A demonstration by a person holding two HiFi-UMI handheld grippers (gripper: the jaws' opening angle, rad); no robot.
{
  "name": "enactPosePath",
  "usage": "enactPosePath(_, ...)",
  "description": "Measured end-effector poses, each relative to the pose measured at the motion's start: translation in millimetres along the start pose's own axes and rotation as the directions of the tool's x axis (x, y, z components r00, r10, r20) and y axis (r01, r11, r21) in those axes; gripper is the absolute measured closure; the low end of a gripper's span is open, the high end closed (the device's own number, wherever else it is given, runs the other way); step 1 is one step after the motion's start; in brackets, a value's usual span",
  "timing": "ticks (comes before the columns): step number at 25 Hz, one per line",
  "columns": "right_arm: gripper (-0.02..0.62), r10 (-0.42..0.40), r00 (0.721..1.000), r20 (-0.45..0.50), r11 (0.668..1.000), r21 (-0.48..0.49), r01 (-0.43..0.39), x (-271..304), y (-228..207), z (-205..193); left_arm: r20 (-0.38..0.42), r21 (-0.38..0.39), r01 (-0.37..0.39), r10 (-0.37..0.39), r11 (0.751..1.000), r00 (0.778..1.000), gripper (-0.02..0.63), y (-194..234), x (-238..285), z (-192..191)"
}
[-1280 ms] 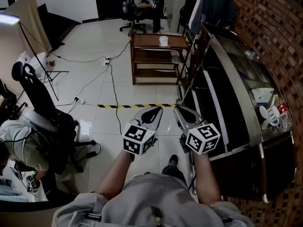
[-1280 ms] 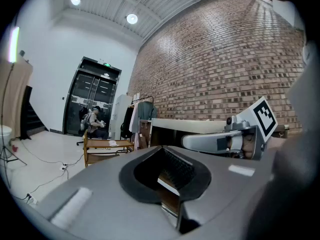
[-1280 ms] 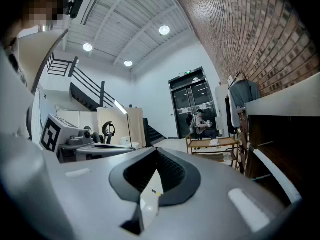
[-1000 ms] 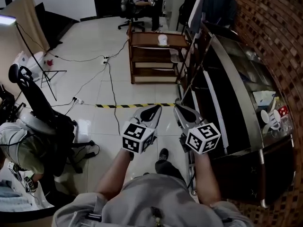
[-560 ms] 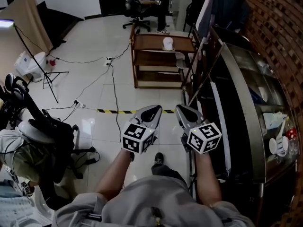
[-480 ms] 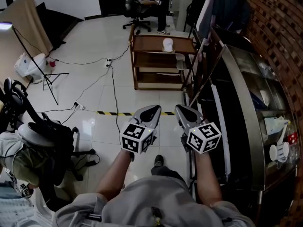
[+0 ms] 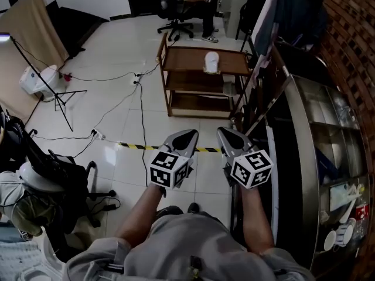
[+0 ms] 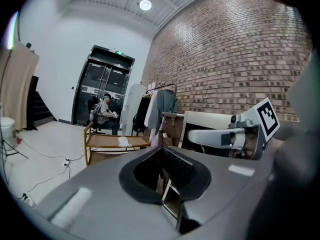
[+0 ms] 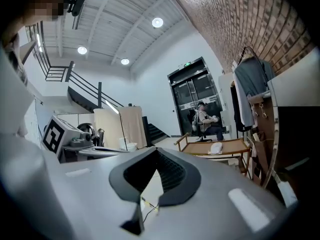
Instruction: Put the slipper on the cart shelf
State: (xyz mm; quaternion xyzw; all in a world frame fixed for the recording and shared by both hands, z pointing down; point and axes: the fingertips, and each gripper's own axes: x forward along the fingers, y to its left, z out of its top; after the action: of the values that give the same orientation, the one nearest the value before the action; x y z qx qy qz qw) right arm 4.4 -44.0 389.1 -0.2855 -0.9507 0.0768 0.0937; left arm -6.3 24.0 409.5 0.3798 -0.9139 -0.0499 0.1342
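Observation:
A white slipper [image 7: 211, 62] lies on the top shelf of a wooden cart [image 7: 176, 57] that stands far ahead on the tiled floor. A second pale slipper [image 7: 229, 88] shows at the right end of the cart's middle shelf. My left gripper [image 7: 187, 136] and right gripper [image 7: 225, 134] are held side by side at waist height, well short of the cart. Both are shut with nothing between their jaws. The cart [image 8: 100, 142] and slipper [image 8: 123, 141] appear small in the left gripper view. The right gripper view shows the same slipper [image 9: 216, 148] on the cart [image 9: 235, 145].
A long dark counter [image 7: 304, 133] runs along the brick wall on the right, with a clothes rack [image 7: 290, 10] behind it. Yellow-black tape [image 7: 132, 146] and cables [image 7: 140, 104] cross the floor. A person sits on an office chair [image 7: 184, 2] beyond the cart. A light stand [image 7: 44, 75] and a loaded chair [image 7: 41, 174] are at the left.
The cart and the tape line have come closer and lower in the head view as the person walks forward. Both grippers stay shut in the same place before the body.

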Motion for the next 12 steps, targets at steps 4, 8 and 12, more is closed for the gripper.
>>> enactPosePath(4, 0.595, 0.005, 1.000, -0.003, 1.000, 0.016, -0.005, 25, -31, 3, 0.001, 0.002, -0.011, 0.011, 1.000, 1.000, 0.598, 20, 33, 10)
enactPosePath(8, 0.595, 0.001, 1.000, -0.015, 1.000, 0.007, -0.001, 54, -51, 7, 0.005, -0.015, 0.001, -0.001, 1.000, 1.000, 0.598, 43, 62, 19)
enactPosePath(12, 0.595, -0.034, 0.999, -0.028, 0.999, -0.012, 0.034, 92, -75, 15, 0.012, -0.017, 0.041, -0.040, 0.999, 0.999, 0.598, 75, 97, 30)
